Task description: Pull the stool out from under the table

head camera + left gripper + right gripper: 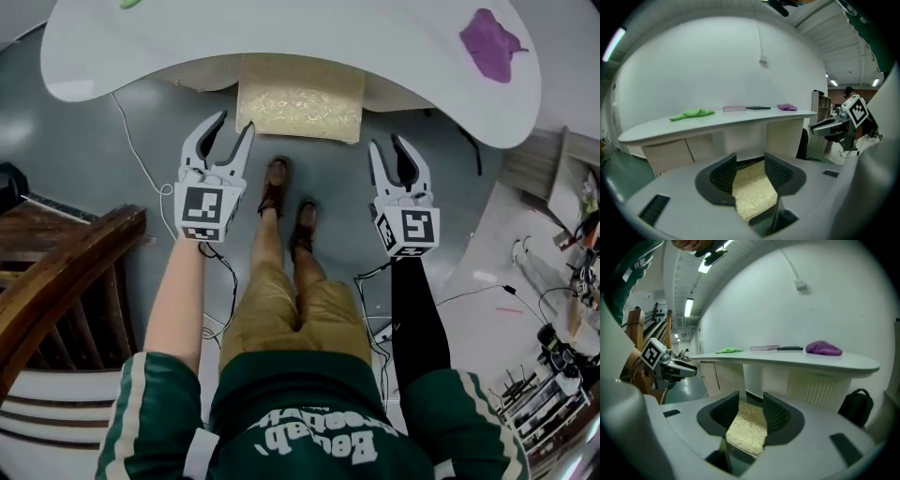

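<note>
A stool with a cream patterned seat [298, 98] stands half under the white table [281, 37], its front part sticking out over the grey floor. My left gripper [234, 124] hovers just off the seat's front left corner, jaws apart and empty. My right gripper [387, 143] hangs off the front right corner, also open with nothing held. In the left gripper view the seat [752, 192] shows between and beyond the jaws [750, 161]. The right gripper view shows the same seat [747, 427] past its jaws [751, 399].
The person's feet [286, 202] stand right before the stool. A dark wooden chair [56, 272] is at the left; cables [141, 164] cross the floor. A purple cloth [492, 42] and a green cloth [692, 113] lie on the table. A black bag [855, 406] sits by the table's right end.
</note>
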